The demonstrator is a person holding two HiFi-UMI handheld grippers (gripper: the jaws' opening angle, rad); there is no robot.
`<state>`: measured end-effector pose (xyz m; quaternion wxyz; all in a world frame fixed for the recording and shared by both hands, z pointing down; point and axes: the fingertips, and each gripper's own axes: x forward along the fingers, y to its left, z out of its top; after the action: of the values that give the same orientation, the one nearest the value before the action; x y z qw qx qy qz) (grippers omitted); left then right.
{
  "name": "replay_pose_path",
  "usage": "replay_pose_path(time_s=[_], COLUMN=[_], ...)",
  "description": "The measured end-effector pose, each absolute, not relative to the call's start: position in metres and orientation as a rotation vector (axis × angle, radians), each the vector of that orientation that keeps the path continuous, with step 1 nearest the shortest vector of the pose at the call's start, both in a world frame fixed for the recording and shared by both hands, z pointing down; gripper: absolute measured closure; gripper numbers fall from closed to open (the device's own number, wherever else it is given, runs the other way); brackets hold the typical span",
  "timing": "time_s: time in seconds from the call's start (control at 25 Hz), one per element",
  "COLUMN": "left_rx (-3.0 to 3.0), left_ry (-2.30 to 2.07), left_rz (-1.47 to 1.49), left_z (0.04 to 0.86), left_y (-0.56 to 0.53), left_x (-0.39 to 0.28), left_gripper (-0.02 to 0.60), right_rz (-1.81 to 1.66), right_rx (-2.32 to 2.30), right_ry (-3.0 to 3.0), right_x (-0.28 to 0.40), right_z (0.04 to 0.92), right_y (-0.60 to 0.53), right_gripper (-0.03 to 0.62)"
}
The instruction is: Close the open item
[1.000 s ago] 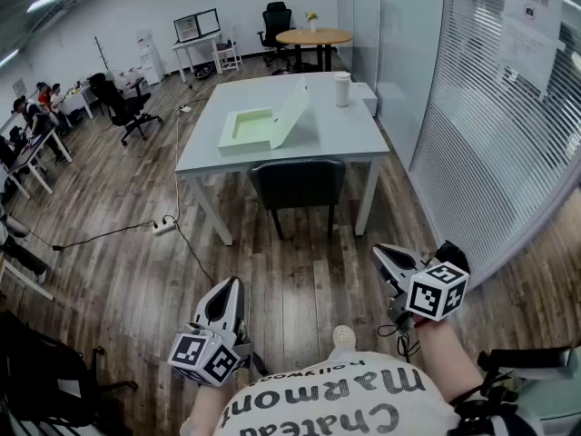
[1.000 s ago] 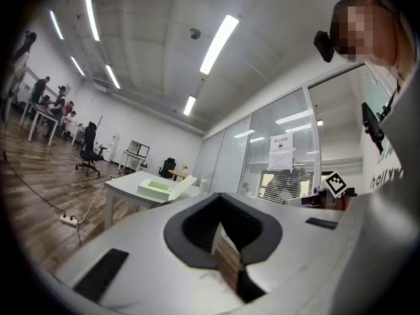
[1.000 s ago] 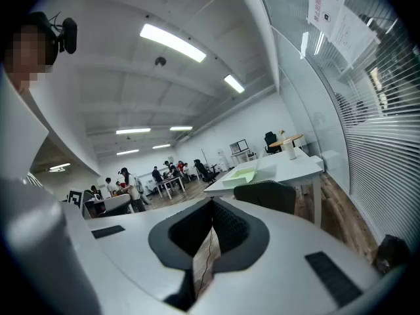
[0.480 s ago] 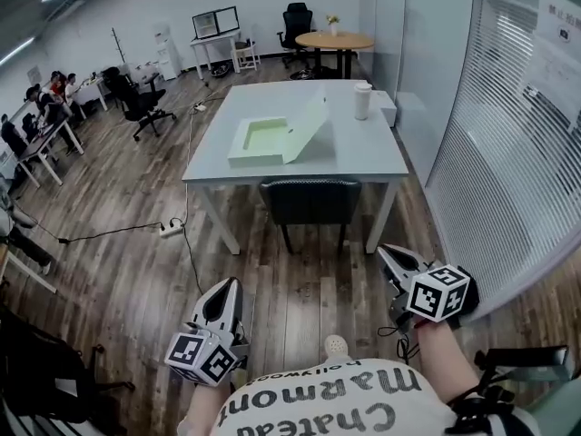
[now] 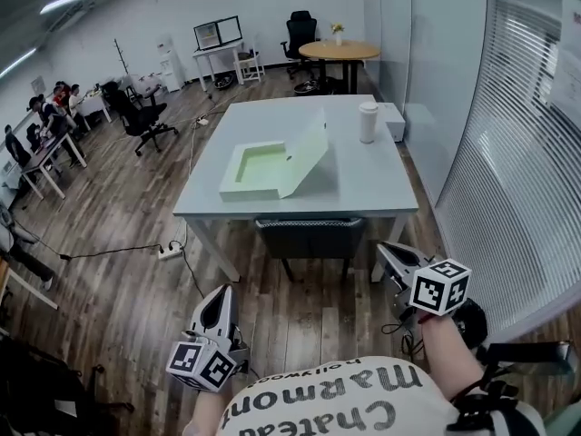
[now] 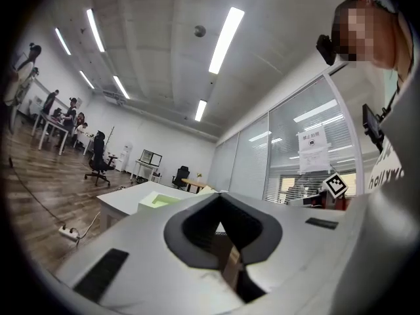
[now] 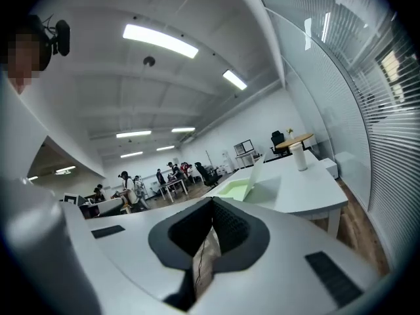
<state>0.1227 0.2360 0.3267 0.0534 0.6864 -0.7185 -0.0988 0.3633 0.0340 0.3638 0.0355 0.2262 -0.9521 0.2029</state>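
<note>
- Hanging low and near, left gripper [image 5: 221, 292] and right gripper [image 5: 387, 249] both have jaws pressed together, empty.
- Open green box [image 5: 258, 165] sits on the far table [image 5: 365, 185], lid tilted up.
- Dark chair [image 5: 311, 237] stands between the grippers and the table; a cup [image 5: 367, 121], lidded I think, is at the far right.

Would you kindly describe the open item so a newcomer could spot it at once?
Look at the white table straight ahead. On its left half lies a shallow pale green box, lid propped up at its right; the tall cup beyond is white and cylindrical.
</note>
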Motion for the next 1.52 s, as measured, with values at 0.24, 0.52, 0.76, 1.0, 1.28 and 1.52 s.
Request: replay_pose_path(time_s=[0.24,0.52,0.76,1.0,1.28,1.52], left_rx=[2.050,1.970,1.931,1.933,1.981,2.035], left_ry=[-2.211,-2.196,-2.175,-2.117,-2.045,-2.040], left_rz=[-0.330,-0.307,-0.269,-0.290,-0.256,-0.253], left_z=[0.333,0.354,0.368,0.382,0.371,0.348], left_y=[0.187,0.162,0.145,0.112,0.069,0.041], left_x=[0.111,0.104,0.087,0.055,-0.009,-0.073], left_gripper=[0.584,0.584,0.584,0.584,0.584,0.584], right_rz=[0.581,0.671,0.746,0.776,0.802,0.790], right_rx=[0.633,0.598,0.580,0.635,0.748,0.860], right_ry=[-2.922,-2.884,-2.836,-2.780,-2.743,-2.771], right_x=[0.342,0.324,0.304,0.283,0.242,0.199], right_z=[0.367,0.398,0.423,0.438,0.431,0.406], right_y=[-0.021,-0.050,-0.064,-0.086,-0.119,-0.150], right_gripper=[0.592,0.592,0.592,0.592,0.592,0.592])
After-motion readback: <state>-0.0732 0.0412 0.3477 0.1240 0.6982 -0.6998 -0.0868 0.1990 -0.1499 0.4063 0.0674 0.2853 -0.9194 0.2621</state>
